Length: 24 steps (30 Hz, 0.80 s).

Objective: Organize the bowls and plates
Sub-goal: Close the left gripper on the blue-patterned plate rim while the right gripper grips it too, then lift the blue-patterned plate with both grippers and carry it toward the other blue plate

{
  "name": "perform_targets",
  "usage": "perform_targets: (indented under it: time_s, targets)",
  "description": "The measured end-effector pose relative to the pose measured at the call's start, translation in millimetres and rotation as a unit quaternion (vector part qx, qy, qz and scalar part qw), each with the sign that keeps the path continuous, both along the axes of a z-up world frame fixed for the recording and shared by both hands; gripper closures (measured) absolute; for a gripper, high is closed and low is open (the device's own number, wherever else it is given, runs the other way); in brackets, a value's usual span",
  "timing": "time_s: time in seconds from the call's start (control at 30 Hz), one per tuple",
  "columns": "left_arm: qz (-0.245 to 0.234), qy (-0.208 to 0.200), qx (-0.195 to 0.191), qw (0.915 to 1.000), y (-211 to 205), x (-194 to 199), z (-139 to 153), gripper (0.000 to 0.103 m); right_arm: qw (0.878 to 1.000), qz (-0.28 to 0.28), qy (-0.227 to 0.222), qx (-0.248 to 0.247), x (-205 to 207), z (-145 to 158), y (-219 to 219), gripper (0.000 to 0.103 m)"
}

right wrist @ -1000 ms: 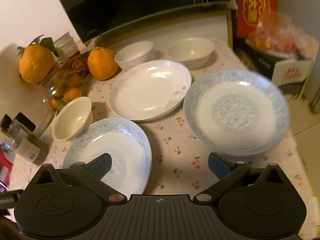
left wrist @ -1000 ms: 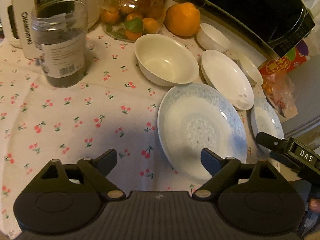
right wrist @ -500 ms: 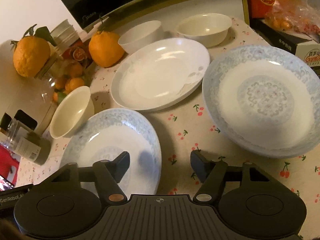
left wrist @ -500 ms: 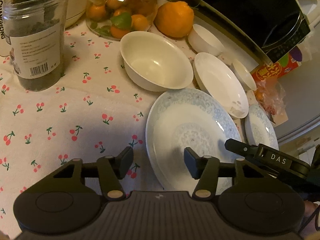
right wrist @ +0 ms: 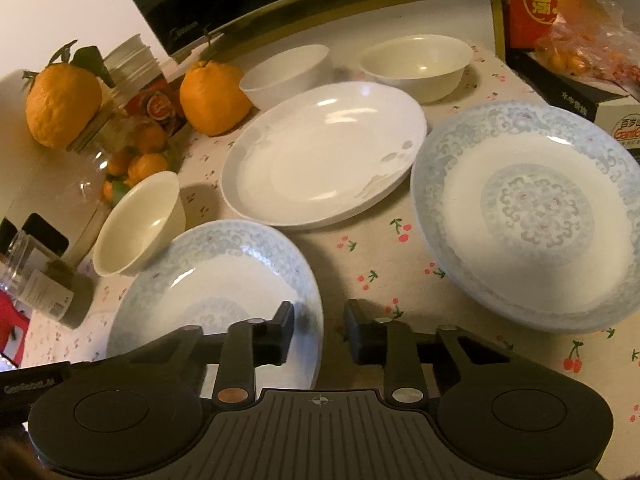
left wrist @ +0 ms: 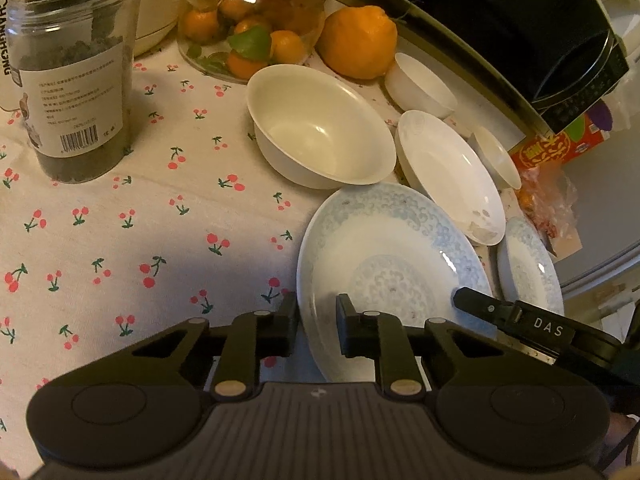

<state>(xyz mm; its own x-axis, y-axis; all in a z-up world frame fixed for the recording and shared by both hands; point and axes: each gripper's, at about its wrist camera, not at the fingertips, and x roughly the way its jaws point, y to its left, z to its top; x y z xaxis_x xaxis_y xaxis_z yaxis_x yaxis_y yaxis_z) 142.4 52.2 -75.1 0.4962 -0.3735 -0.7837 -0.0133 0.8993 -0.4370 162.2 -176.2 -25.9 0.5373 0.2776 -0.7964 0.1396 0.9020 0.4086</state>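
Both jaws just closed: left hand-held gripper (left wrist: 317, 322) and right hand-held gripper (right wrist: 319, 330) pinching opposite rims of near blue-patterned plate (left wrist: 384, 264), lower centre of frame, resting on desk (left wrist: 160, 220); ready for lifting toward stacking

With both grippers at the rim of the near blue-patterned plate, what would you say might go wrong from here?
1. The left gripper and right gripper have just been closing on opposite thin edges of the blue-patterned plate; its glossy rim may slip when lifted.
2. The cream bowl sits close beside the plate's far rim, so a tilt could knock it.
3. Uneven lifting might twist the plate loose.
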Motion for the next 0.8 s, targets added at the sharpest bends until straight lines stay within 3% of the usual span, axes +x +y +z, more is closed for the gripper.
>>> perform_targets:
  time_s: [0.07,0.23,0.8]
  targets:
    - [0.001,-0.002,0.005,1.0,0.3,-0.4,0.3,0.09,1.0,0.006,0.001,0.007,0.2,-0.3,1.2,0.087]
    - [-0.003,-0.007,0.017,0.9998,-0.2,-3.1,0.1,0.094,1.0,0.009,-0.001,0.011,-1.0,0.4,2.6,0.087]
    - [0.002,-0.009,0.025,0.9997,14.9,-30.6,6.5,0.094,0.999,0.029,-0.014,-0.003,-23.9,19.1,21.4,0.087]
